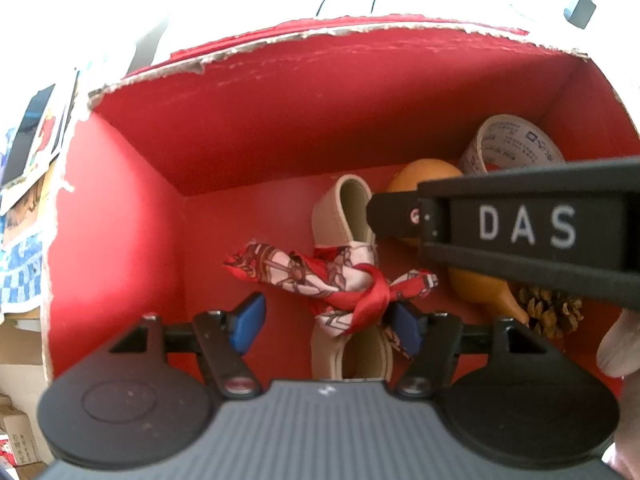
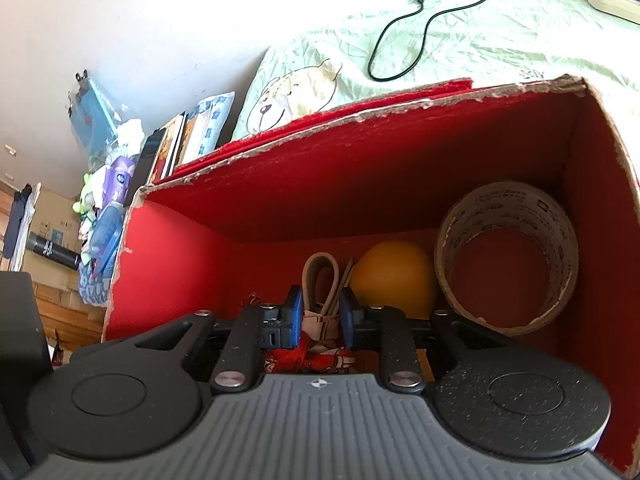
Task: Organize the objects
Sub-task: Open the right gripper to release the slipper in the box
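A beige looped strap (image 1: pixel 342 216) with a red patterned scarf (image 1: pixel 352 280) knotted round it lies on the floor of a red cardboard box (image 1: pixel 280 120). My left gripper (image 1: pixel 328 325) is open wide just in front of the knot, with its right pad (image 1: pixel 406 330) partly behind the scarf. My right gripper (image 2: pixel 321 317) has its blue pads (image 2: pixel 295 316) close together, and the beige strap (image 2: pixel 320 280) and scarf fabric fill the narrow gap. Seen from the left wrist, it reaches in from the right as the black body marked DAS (image 1: pixel 528 228).
The box's right side holds an orange gourd (image 1: pixel 480 288), a tape roll (image 2: pixel 508 256) leaning in the corner and a pine cone (image 1: pixel 552 312). The box rim (image 2: pixel 360 116) is torn. Behind it a black cable (image 2: pixel 400 40) lies on a pale green sheet. Books and clutter (image 2: pixel 176 144) sit far left.
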A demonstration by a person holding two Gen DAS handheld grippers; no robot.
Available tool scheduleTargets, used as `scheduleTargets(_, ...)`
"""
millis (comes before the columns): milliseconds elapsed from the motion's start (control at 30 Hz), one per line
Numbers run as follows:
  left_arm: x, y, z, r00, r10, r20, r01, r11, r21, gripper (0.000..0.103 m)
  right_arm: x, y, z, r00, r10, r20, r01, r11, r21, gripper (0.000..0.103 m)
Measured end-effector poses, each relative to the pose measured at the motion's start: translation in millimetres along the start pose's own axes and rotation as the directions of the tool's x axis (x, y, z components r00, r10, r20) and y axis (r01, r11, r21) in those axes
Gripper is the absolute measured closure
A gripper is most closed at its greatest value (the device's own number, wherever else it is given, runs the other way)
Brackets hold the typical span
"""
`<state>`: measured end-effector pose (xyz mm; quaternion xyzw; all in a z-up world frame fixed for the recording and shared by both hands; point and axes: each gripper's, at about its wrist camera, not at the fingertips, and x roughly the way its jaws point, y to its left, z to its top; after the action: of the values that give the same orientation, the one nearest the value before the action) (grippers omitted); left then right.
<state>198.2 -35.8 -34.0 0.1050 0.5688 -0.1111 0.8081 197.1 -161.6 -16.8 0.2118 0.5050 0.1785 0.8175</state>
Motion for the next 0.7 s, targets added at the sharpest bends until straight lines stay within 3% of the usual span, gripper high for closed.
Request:
scheduleTargets(300, -5.9, -0.8, -2.3, 0.998, -0.037, 0.044, 0.035, 0.999, 0.037, 0.027, -3.4, -11.5, -1.6, 1.0, 0.015, 0.027, -0.017, 0.996, 0.086, 0.08)
scheduleTargets(700, -13.5, -4.1, -5.1, 0.993, -0.062, 0.103, 0.054, 0.995, 0.083, 0.023, -10.0, -10.9, -2.4, 0.996, -0.023, 0.091, 0.014, 0.995, 0.1, 0.08)
